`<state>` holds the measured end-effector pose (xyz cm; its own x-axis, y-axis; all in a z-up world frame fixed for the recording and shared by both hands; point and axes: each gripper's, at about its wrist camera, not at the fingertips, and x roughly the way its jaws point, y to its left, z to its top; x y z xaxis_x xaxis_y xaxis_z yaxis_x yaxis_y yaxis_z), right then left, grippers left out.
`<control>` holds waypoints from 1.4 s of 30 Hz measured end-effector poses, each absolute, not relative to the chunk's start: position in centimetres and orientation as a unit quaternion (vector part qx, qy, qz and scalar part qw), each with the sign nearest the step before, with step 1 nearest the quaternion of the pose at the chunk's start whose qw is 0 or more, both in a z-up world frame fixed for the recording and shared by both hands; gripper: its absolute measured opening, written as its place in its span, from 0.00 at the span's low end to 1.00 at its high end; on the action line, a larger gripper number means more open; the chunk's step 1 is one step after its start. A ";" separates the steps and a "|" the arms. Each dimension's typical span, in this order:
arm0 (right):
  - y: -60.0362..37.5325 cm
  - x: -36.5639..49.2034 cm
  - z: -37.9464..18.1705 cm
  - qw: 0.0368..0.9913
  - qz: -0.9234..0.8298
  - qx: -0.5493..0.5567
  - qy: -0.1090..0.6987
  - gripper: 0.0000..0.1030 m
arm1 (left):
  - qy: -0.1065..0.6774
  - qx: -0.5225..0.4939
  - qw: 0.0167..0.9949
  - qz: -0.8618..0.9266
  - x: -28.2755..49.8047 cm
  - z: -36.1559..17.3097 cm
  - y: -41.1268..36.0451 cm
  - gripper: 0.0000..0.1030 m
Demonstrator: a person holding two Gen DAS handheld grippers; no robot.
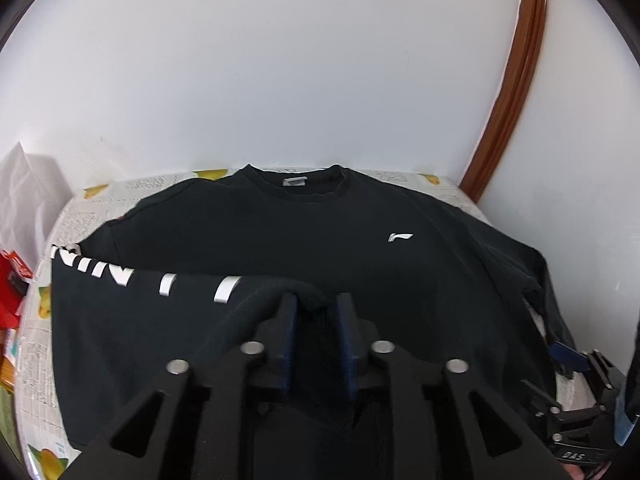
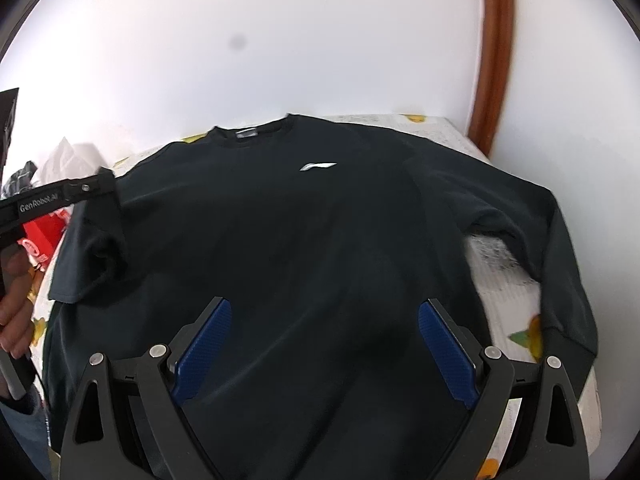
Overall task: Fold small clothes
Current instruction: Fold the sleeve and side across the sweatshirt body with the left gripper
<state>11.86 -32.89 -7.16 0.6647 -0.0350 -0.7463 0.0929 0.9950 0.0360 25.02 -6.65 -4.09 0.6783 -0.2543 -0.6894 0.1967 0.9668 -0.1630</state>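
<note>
A black long-sleeved shirt [image 1: 320, 232] with a small white chest logo [image 2: 318, 166] lies face up on the table, collar toward the wall. Its left sleeve [image 1: 120, 276], printed with white letters, is folded in across the body. My left gripper [image 1: 316, 300] pinches the end of that sleeve between its blue pads. In the right wrist view the left gripper [image 2: 102, 182] holds the cloth lifted, with the sleeve hanging below it. My right gripper [image 2: 324, 312] stands wide open over the shirt's lower body, nothing between its pads. The right sleeve [image 2: 560, 240] bends down along the table's right edge.
The table [image 2: 508, 280] wears a pale newsprint cloth with yellow fruit prints. A red box [image 1: 12, 280] and a white plastic bag [image 1: 24, 184] sit at its left. A white wall stands close behind; a brown door frame [image 1: 516, 80] rises at the right. A hand [image 2: 16, 300] grips the left tool.
</note>
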 end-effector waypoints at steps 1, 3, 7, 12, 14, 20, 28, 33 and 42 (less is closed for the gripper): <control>-32.3 12.1 -7.0 0.913 -0.029 0.034 0.406 0.91 | 0.375 -0.033 0.918 -0.121 24.6 -3.9 -6.2 0.34; -30.8 12.7 -6.8 0.914 -0.013 0.032 0.405 0.91 | 0.367 -0.017 0.925 -0.102 24.3 -3.7 -5.5 0.44; -27.5 14.2 -7.1 0.913 0.032 0.031 0.406 0.84 | 0.365 -0.004 0.929 -0.064 23.6 -4.0 -2.2 0.47; -23.9 17.9 -9.8 0.890 0.056 0.041 0.450 0.69 | 0.388 -0.023 0.921 -0.027 21.2 -6.7 4.1 0.55; -22.6 19.3 -11.3 0.884 0.045 0.026 0.465 0.69 | 0.396 -0.027 0.918 -0.017 19.8 -8.2 6.3 0.59; -21.2 22.6 -15.0 0.866 0.033 0.047 0.496 0.69 | 0.430 -0.052 0.901 -0.017 16.6 -12.1 11.3 0.64; -19.2 24.5 -15.3 0.882 0.019 0.021 0.471 0.25 | 0.446 -0.040 0.894 -0.012 15.6 -15.7 12.4 0.66; -18.7 24.4 -13.5 0.891 0.036 0.003 0.453 0.17 | 0.449 -0.038 0.893 0.012 16.3 -16.2 12.3 0.71; -24.1 24.2 -5.7 0.927 0.019 0.006 0.374 0.16 | 0.452 -0.031 0.890 0.048 16.3 -16.7 12.2 0.81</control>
<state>24.16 -24.13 -5.72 0.7191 0.0406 -0.6938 -0.0310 0.9992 0.0264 16.26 12.24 -16.66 0.5875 0.0577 -0.8072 -0.1134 0.9935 -0.0116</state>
